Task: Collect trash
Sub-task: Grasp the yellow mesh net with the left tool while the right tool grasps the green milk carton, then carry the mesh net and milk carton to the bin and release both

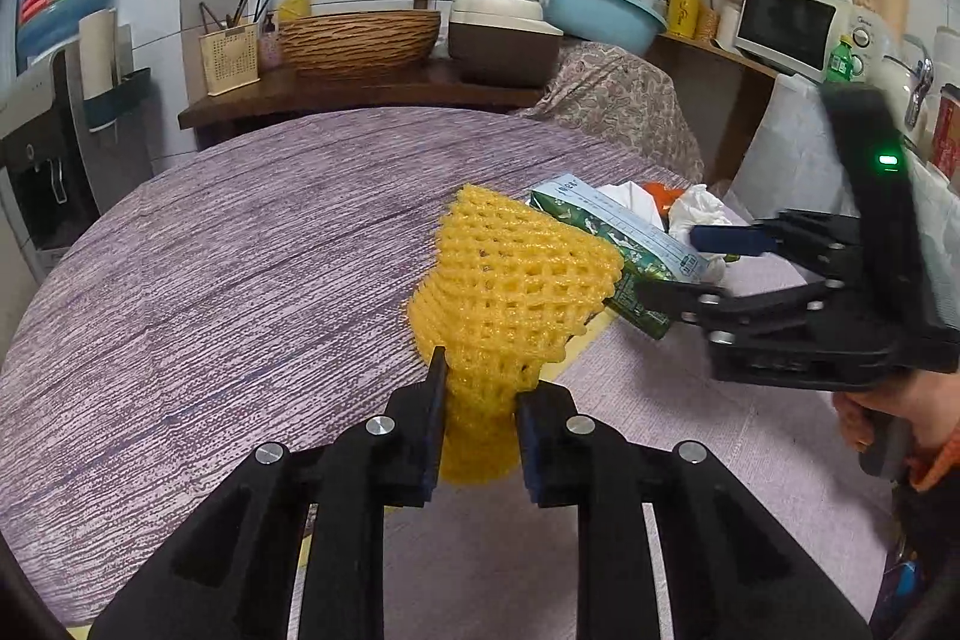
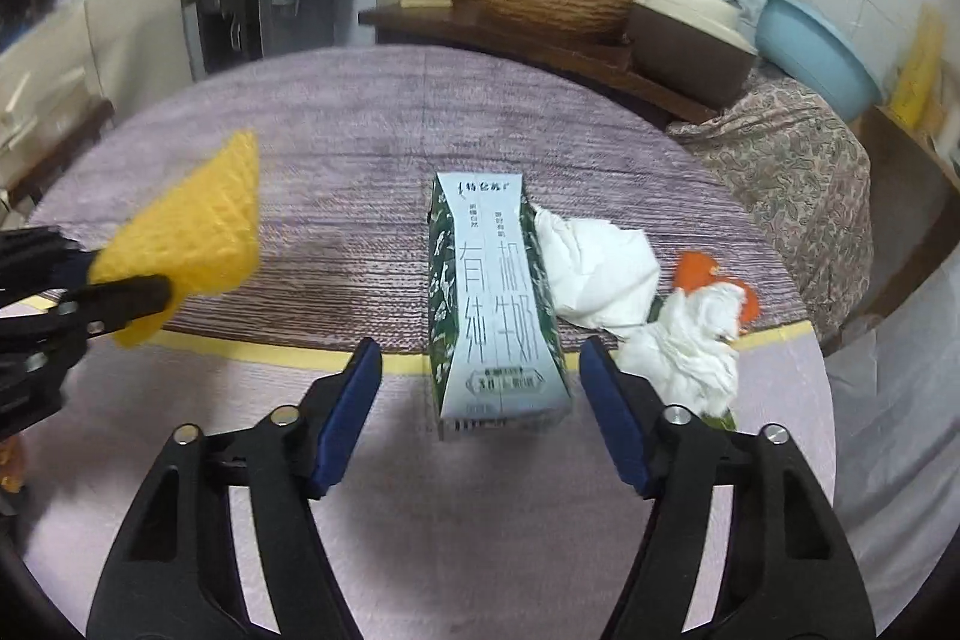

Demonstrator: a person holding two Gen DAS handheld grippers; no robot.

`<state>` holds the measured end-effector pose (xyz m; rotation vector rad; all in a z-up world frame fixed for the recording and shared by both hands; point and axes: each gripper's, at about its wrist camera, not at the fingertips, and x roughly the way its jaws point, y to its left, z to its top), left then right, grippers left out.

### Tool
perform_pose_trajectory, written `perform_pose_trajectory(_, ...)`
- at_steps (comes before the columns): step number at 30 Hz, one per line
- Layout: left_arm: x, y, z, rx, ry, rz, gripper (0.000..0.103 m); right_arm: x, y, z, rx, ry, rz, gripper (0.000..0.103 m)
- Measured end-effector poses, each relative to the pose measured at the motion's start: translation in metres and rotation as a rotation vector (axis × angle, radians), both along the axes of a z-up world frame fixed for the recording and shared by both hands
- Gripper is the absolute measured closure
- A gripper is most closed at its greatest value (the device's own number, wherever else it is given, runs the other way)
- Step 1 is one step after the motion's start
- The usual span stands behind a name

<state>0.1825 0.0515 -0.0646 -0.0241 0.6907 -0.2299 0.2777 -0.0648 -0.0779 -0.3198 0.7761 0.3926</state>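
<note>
Your left gripper point(image 1: 480, 400) is clamped on the narrow end of a yellow foam fruit net point(image 1: 510, 280), its blue-padded fingers squeezing the mesh so that the wider end fans out ahead of the jaws, lifted off the table point(image 1: 240, 250). From the right wrist camera the same net point(image 2: 192, 244) appears at the left edge, pinched in the black fingers of that gripper and held above the purple striped tablecloth. Your right gripper point(image 2: 480, 400) is spread fairly wide, with nothing pressed between its pads; the near end of a green and white milk carton point(image 2: 492, 304) lies flat on the table between the two fingertips, with a gap on each side. In the left wrist view that gripper point(image 1: 690, 268) comes in from the right, its fingers astride the carton point(image 1: 624, 250), and part of your hand point(image 1: 900, 412) shows on its handle. Touching the carton's right side is a crumpled white tissue point(image 2: 594, 268), and just beside that a second crumpled tissue point(image 2: 690, 340) lying against a piece of orange peel point(image 2: 696, 268). A strip of yellow tape point(image 2: 270, 352) crosses the tablecloth under the carton's near end. Behind the table a woven basin point(image 1: 360, 40), a light blue plastic basin point(image 1: 600, 13) and a white microwave point(image 1: 792, 28) stand along the wall.
</note>
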Motion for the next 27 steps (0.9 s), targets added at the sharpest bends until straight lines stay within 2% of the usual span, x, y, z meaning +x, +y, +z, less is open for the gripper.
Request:
perform_pose_trajectory(2, -0.001, -0.001, 0.000, 0.004, 0.000, -0.010, 0.082, 0.009, 0.007, -0.009, -0.053, 0.020, 0.009, 0.050)
perform_pose_trajectory(5, -0.001, -0.001, -0.001, 0.011, 0.004, -0.021, 0.082, 0.020, 0.015, -0.022, -0.118, 0.051, 0.025, 0.051)
perform_pose_trajectory(12, 0.001, 0.001, -0.003, 0.003, 0.008, -0.017, 0.082, 0.015, 0.008, -0.022, -0.087, 0.059, 0.005, 0.052)
perform_pose_trajectory(15, 0.002, 0.007, -0.003, -0.008, 0.001, -0.004, 0.082, -0.006, 0.000, -0.014, -0.034, 0.047, 0.011, 0.052)
perform_pose_trajectory(21, 0.002, 0.011, -0.002, -0.005, -0.028, 0.031, 0.082, -0.060, -0.041, 0.005, 0.193, 0.069, 0.029, 0.052)
perform_pose_trajectory(27, -0.010, -0.007, 0.017, -0.003, -0.062, 0.008, 0.082, -0.117, -0.090, 0.019, 0.346, 0.030, 0.000, 0.052)
